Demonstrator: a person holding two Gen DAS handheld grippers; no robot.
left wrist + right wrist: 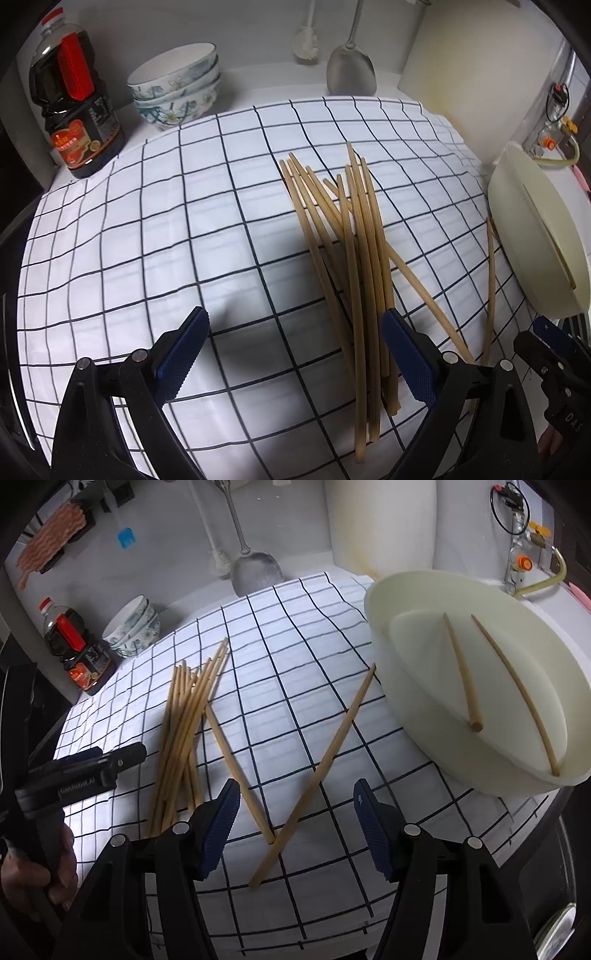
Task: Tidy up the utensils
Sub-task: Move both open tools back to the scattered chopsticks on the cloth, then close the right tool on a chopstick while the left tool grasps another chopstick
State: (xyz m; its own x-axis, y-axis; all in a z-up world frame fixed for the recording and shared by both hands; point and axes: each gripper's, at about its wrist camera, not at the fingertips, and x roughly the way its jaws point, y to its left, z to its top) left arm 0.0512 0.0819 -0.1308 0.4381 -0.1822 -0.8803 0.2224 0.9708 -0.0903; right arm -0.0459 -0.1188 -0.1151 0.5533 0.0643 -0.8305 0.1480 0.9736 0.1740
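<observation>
A pile of several wooden chopsticks (354,251) lies on the checked cloth (147,229); it also shows in the right wrist view (184,723). My left gripper (295,354) is open and empty, low over the cloth, its right finger beside the pile's near ends. Two loose chopsticks (317,771) lie crossed on the cloth between my right gripper's fingers. My right gripper (295,834) is open and empty just above them. A cream tray (476,701) at the right holds two chopsticks (461,675). The tray's rim shows in the left wrist view (535,236).
A soy sauce bottle (75,99) and stacked patterned bowls (177,85) stand at the back left. A metal spatula (351,70) and a white brush (306,40) hang on the back wall. A gas valve and hose (532,546) sit behind the tray.
</observation>
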